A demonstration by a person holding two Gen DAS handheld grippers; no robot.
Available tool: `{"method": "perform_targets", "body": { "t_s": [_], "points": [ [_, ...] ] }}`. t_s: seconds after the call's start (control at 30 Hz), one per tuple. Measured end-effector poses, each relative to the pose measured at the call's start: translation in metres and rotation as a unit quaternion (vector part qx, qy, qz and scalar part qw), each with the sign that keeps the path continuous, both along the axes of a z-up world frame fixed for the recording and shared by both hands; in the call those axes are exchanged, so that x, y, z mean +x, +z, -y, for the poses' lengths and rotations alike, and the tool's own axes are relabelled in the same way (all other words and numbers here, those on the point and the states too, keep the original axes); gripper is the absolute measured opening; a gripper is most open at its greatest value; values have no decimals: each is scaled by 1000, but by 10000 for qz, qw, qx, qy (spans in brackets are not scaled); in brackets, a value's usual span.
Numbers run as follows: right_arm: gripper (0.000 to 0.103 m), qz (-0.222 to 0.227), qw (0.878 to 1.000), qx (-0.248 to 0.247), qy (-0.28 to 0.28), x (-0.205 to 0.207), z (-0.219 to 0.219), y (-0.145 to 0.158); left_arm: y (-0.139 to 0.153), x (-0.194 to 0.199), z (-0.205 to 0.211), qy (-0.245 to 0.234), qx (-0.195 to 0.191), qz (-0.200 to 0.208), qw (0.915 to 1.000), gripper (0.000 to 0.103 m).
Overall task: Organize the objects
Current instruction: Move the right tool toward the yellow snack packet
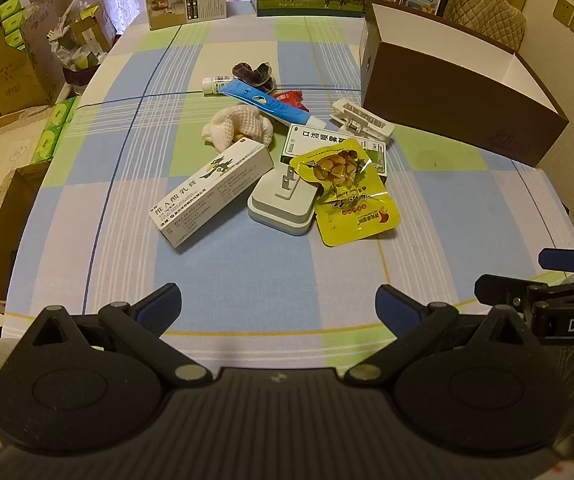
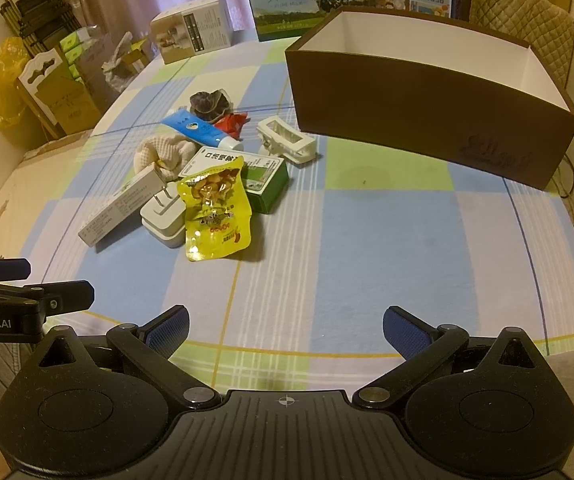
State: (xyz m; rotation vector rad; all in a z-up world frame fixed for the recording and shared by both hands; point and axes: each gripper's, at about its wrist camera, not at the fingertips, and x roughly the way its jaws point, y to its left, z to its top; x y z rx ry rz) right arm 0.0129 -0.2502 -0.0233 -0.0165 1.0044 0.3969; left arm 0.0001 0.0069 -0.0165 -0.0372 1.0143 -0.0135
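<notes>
A pile of small items, a yellow snack packet [image 1: 349,190] nearest, is lying mid-table beside an empty brown box [image 2: 427,116]. Left gripper [image 1: 277,306] and right gripper [image 2: 285,326] are hovering wide open, holding nothing.

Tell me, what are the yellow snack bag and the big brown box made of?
The yellow snack bag looks like thin shiny plastic film: it crinkles and glints. The big brown box looks like matte cardboard, with stiff flat walls, white inside.
</notes>
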Motion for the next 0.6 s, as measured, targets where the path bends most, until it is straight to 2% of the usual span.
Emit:
{"method": "perform_targets", "body": {
  "t_s": [0.6],
  "points": [
    [101,40,9999,-52,108,3,-9,0,-1,1,-1,10,-1,-15,10000,102]
  ]
}}
